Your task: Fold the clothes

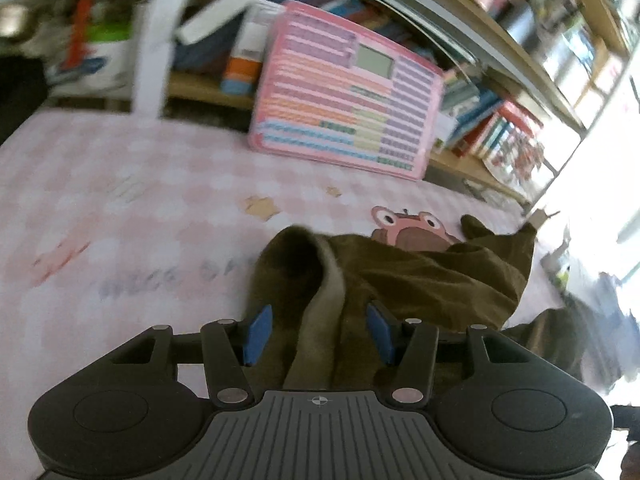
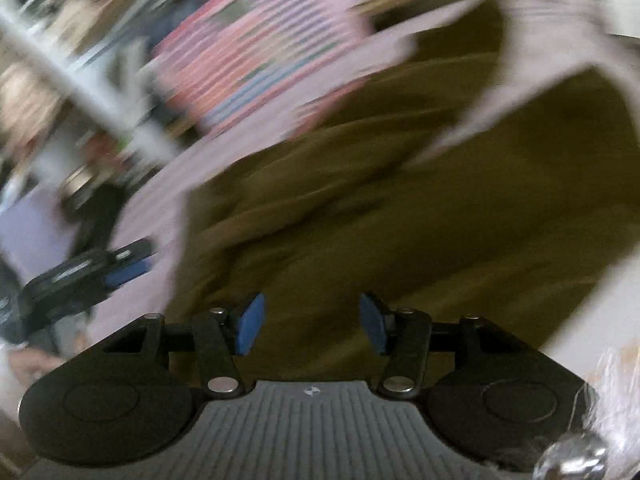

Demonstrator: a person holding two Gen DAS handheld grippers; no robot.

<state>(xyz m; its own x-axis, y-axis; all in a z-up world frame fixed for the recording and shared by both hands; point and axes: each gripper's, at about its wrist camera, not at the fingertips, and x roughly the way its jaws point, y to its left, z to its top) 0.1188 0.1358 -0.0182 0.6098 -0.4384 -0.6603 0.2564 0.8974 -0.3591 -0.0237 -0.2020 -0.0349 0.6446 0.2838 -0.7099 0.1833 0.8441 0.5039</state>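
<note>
Here the olive garment [image 1: 400, 276] lies rumpled; both grippers [image 1: 318, 334] [image 2: 310, 322] gape, gripping nothing

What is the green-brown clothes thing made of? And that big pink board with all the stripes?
The olive garment looks like soft woven cloth, maybe cotton: matte, creased, with a paler inside at its turned-over edge. The pink board looks like hard plastic: smooth, flat and stiff, standing on its edge, with rows of coloured buttons and a small grey screen. Blur leaves both a guess.
</note>
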